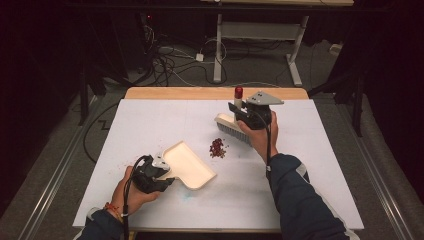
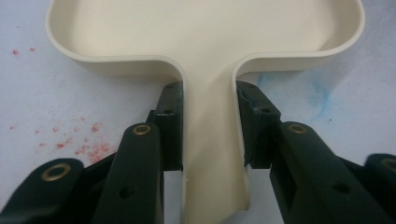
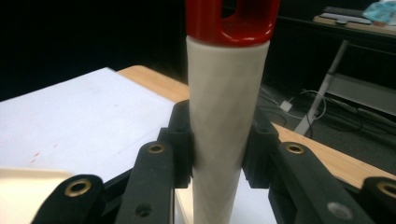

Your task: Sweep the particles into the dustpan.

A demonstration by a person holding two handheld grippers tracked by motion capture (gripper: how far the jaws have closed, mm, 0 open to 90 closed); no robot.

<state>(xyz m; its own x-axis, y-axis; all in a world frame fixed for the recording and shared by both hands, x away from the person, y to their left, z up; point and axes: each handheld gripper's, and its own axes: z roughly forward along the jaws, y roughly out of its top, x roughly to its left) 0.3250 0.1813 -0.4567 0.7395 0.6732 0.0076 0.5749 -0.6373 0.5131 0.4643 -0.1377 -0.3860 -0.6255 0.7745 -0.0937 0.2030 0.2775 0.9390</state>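
Note:
A cream dustpan (image 1: 190, 165) lies flat on the white table cover, its mouth toward the far side. My left gripper (image 1: 167, 176) is shut on the dustpan's handle (image 2: 212, 154), with a pad pressed against each side. My right gripper (image 1: 240, 114) is shut on the brush's white handle (image 3: 224, 130), which has a red tip (image 1: 238, 92). The brush head (image 1: 232, 129) hangs bristles down, just right of and beyond a small pile of red crumbs (image 1: 217, 148). The pile sits between the dustpan's mouth and the brush.
The white cover (image 1: 150, 120) spans the tabletop, with a wooden edge (image 1: 200, 93) at the back. Faint red specks (image 2: 79, 140) and a blue smear (image 2: 317, 93) mark the cover beside the dustpan handle. Cables and a desk frame (image 1: 260, 45) lie on the floor beyond.

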